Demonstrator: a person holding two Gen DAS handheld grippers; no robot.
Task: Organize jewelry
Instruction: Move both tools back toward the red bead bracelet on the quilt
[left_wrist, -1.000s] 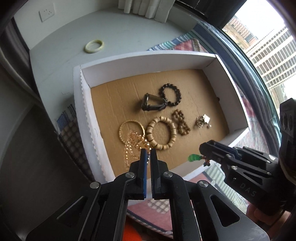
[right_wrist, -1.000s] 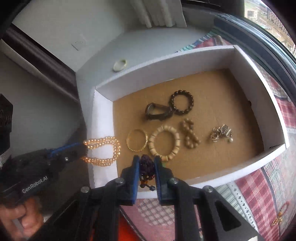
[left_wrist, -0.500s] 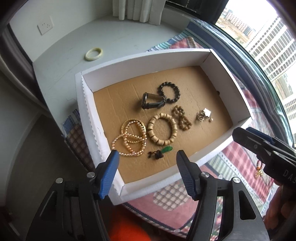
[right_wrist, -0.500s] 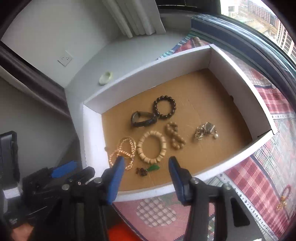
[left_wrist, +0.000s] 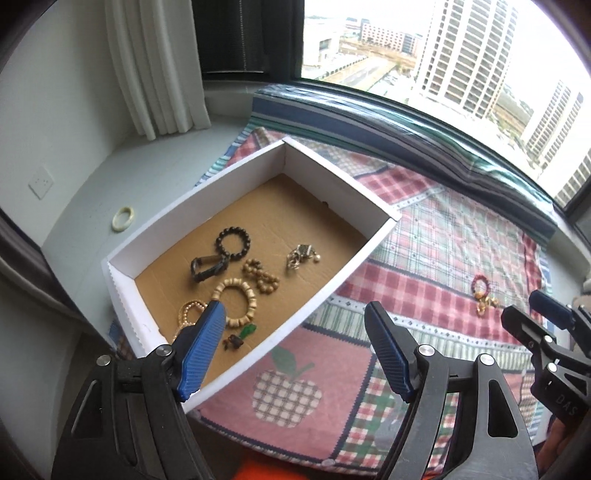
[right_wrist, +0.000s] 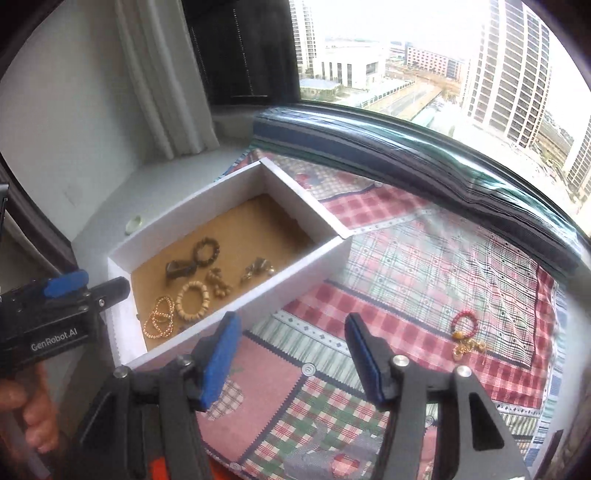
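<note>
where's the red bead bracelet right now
The red bead bracelet lies outside the white box on the plaid cloth, toward the right of both wrist views, beside a small gold piece.

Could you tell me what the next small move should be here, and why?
Probably send the right gripper, open and empty, toward the red bead bracelet on the plaid cloth; it lies outside the white box that holds the other jewelry.

Probably high-rise home: curtain, quilt
</note>
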